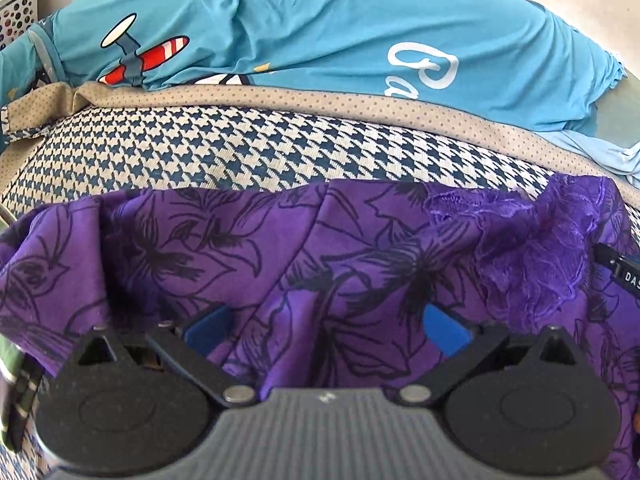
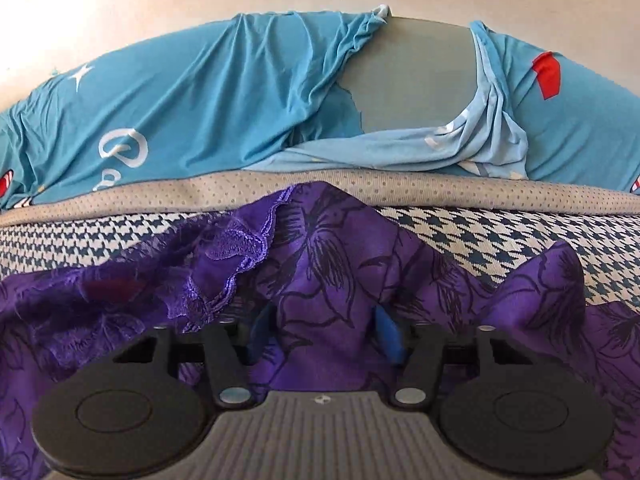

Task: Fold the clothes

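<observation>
Fingertips of both tools are buried in cloth, so we can't see any pad contact directly. Left tool (image 1: 324, 328): blue fingers (image 1: 446, 328) stand wide apart, and the purple floral garment (image 1: 280, 248) is draped over and between them; no clamp visible, we read it as spread. Right tool (image 2: 320, 332): blue fingers (image 2: 386, 334) sit much closer, with a ridge of the purple fabric bunched up between them; looks pinched on the cloth, though the tips are covered.

Both tools are low and point forward across the surface, bodies level, side by side along the garment's near edge. The hands are out of frame, apart from a sliver of something at the right edge of the left view that we can't identify.

The garment lies on a houndstooth cloth (image 1: 240, 152) with a dotted beige border (image 1: 320, 98). Its long axis runs left-right, across both views. Lace trim (image 2: 240, 248) sits between the tools. A black label (image 1: 624, 272) is cut off at the frame edge.

Beyond it is a blue printed shirt (image 1: 300, 28), crumpled, also lying left-right. Grey tabletop (image 2: 412, 76) shows through a gap. A perforated basket (image 1: 18, 12) is clipped at top left.
</observation>
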Demonstrator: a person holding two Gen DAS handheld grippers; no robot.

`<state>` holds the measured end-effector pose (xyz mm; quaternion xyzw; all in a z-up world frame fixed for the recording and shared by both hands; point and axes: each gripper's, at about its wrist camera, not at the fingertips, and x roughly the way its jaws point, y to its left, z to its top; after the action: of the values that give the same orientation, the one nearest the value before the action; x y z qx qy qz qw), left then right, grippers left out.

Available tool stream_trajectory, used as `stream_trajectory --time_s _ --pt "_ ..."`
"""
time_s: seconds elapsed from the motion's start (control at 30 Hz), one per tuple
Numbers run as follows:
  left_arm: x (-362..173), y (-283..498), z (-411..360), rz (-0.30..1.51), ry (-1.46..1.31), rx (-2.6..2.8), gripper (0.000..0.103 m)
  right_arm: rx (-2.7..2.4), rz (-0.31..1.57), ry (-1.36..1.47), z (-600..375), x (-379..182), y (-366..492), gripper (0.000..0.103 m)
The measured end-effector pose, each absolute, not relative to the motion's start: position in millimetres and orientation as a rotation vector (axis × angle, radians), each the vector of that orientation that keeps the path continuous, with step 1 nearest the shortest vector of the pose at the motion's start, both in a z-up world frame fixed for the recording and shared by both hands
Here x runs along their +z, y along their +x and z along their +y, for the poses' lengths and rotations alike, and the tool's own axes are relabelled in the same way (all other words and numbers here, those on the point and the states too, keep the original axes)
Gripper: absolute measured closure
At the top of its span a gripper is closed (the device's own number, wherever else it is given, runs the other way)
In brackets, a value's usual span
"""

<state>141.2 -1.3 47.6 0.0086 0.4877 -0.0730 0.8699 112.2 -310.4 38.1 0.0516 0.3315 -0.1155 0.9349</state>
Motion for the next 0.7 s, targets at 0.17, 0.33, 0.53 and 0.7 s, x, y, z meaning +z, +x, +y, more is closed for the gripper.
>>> stream_trajectory --time_s 0.17,0.33,0.53,0.7 --pt "46 143 0 1.026 0.018 -0.140 0.000 -0.264 0.679 0.062 -307 32 111 0.093" --pt "46 143 1 1.024 0.017 -0.122 0.000 -0.207 0.657 0.014 -300 44 91 0.095" --pt "53 143 6 0.998 -0.010 -0.103 0.000 -0.073 0.628 -0.048 -287 64 54 0.096" --pt "59 144 7 0.957 -0.031 -0.086 0.000 0.083 0.662 -0.117 -274 60 16 0.096"
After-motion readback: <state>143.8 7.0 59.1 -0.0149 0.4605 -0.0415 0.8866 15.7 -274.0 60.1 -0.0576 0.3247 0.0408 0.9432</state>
